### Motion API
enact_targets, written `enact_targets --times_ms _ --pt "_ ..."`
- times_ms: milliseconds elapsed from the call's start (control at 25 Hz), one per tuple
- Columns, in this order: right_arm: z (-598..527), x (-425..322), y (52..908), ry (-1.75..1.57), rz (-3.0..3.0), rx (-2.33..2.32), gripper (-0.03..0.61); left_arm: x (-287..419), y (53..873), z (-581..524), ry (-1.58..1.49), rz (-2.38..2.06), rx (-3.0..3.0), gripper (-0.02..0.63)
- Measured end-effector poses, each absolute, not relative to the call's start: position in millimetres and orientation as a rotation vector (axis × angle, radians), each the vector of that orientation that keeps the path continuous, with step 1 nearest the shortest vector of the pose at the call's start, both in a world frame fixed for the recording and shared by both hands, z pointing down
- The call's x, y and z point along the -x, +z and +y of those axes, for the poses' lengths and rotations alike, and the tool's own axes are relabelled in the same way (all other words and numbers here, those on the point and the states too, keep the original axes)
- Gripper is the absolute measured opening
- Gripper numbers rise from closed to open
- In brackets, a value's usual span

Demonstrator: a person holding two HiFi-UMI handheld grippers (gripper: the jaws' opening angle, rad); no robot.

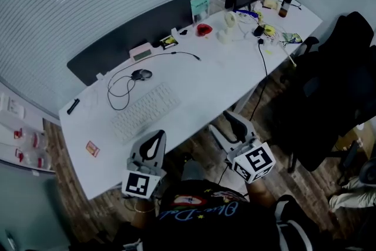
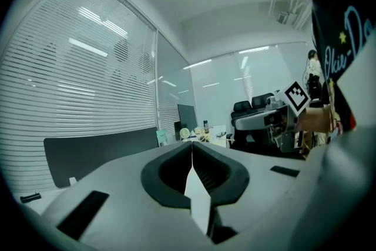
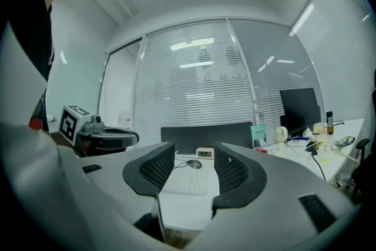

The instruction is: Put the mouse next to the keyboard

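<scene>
White desk [image 1: 211,85], a flat white keyboard [image 1: 145,110] lying near its front edge; the dark oval corded mouse [image 1: 141,74] sits beyond the keyboard's far side, toward the back edge, apart from it. Just off the front edge, the left tongs [image 1: 154,147] are pressed together on nothing, while the right tongs [image 1: 228,125] stand apart, empty.
</scene>
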State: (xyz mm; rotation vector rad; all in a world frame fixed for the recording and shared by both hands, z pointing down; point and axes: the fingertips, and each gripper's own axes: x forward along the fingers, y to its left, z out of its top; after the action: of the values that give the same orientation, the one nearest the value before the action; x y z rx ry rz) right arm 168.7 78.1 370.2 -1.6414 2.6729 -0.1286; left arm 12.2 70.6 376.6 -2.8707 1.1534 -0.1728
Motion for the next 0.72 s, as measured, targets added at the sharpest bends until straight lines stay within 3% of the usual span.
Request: enact_targets --times_ms 720 --pt "-78.0 -125.1 360.7 -0.011 2.895 1.377 0.177 31.7 387.7 -50.3 -0.112 1.444 2.787 0.003"
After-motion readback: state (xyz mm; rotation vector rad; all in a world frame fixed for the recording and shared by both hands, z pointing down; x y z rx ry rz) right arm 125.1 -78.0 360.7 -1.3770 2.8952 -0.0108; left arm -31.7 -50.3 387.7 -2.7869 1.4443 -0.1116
